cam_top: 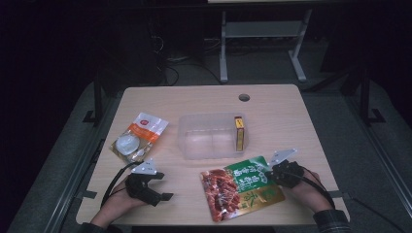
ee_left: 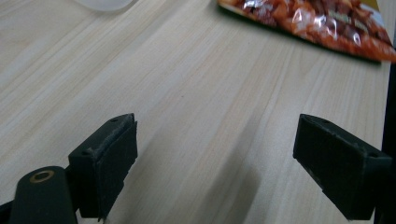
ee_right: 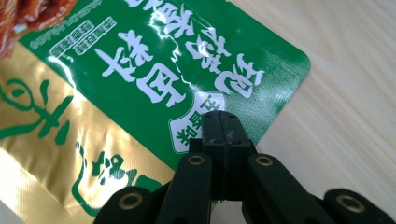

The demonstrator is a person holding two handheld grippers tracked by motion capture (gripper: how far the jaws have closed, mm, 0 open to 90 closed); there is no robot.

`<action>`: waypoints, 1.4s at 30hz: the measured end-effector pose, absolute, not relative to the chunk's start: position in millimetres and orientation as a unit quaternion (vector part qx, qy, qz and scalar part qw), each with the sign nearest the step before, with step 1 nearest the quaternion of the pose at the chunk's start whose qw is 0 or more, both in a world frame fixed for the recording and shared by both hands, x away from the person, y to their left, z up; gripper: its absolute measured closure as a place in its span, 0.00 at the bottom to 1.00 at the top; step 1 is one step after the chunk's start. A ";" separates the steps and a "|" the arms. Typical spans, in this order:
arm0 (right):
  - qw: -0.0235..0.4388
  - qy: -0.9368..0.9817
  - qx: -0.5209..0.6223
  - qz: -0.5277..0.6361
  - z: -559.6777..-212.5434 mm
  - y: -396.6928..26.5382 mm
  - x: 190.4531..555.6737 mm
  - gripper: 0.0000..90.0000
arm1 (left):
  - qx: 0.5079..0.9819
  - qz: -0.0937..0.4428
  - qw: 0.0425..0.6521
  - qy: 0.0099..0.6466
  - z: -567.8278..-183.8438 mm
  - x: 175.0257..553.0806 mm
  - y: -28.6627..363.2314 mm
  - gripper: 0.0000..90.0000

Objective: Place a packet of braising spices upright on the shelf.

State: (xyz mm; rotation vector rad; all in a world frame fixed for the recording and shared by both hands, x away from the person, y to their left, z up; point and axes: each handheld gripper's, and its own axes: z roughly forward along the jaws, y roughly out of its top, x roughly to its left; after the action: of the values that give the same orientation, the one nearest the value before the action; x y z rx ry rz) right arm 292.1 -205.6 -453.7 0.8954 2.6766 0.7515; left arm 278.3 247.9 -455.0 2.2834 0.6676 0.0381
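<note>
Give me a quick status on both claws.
Left claw open over bare table. Right claw shut on snack bag edge. Nothing in the way.

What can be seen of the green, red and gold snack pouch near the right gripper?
The snack pouch is a flat, glossy foil-like packet lying face up on the wooden table, near the front edge, in front of the clear plastic container. One part shows reddish food, another is green with white characters, and a corner is gold. The right gripper is shut, its jaws together over the pouch's green corner; whether they pinch the edge cannot be told.
</note>
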 end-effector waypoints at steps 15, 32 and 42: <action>0.096 0.933 0.221 0.267 -454.0 -139.1 283.7 1.00 | 0.896 0.019 0.367 0.248 -454.5 277.4 242.8 0.15; 0.078 0.895 0.266 0.348 -443.3 -142.5 279.8 0.84 | 0.892 0.031 0.383 0.238 -448.8 272.9 216.2 0.15; 0.089 0.868 0.315 0.374 -442.1 -166.2 268.2 0.42 | 0.899 0.034 0.376 0.224 -455.5 267.4 184.5 0.15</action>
State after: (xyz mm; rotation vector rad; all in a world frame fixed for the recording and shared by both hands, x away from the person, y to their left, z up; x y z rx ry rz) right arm 268.2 -166.2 -442.1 0.9386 2.5810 1.1129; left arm 267.4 184.5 -455.5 2.2992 0.5729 0.0864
